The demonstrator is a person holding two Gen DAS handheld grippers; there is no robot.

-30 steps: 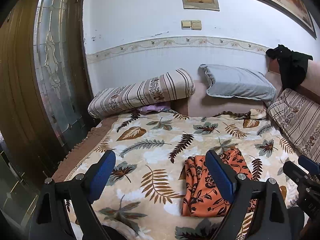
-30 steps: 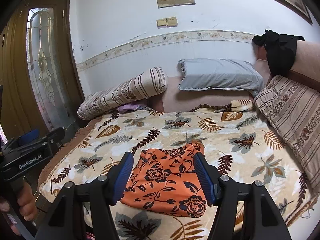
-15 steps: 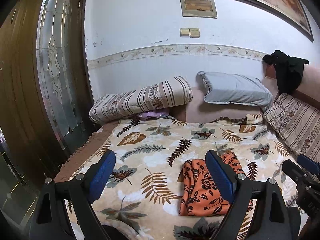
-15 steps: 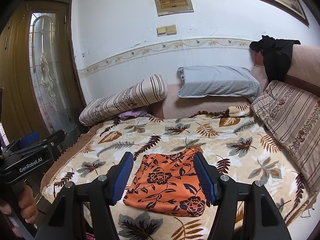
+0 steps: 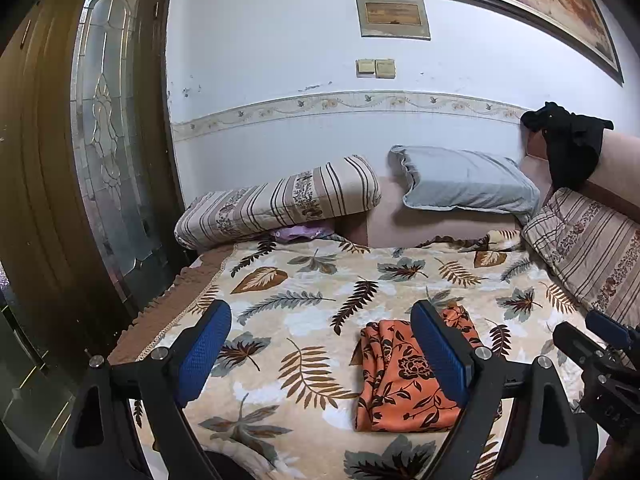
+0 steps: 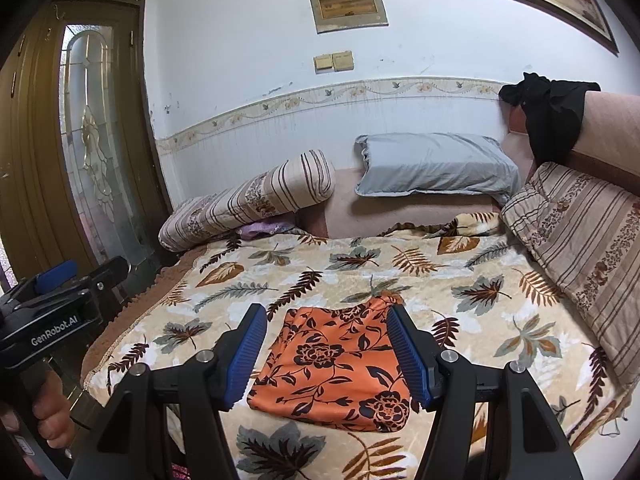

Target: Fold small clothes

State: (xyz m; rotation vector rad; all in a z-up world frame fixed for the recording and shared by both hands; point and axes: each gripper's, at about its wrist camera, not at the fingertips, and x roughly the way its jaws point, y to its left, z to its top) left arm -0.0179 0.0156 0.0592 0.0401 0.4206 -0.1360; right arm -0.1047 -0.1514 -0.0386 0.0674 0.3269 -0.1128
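A folded orange cloth with black flowers lies flat on the leaf-patterned blanket, near the bed's front edge. My right gripper hovers in front of it, open, with nothing between its blue pads. The cloth shows through the gap. In the left wrist view the same cloth lies right of centre, partly behind the right finger. My left gripper is open wide and empty, held over the blanket to the left of the cloth. Each gripper appears at the edge of the other's view, and a hand grips the left one's handle.
A striped bolster, a grey pillow and a striped cushion line the back and right of the bed. A black garment hangs on the headboard. A purple cloth peeks from under the bolster. A wooden glass door stands left.
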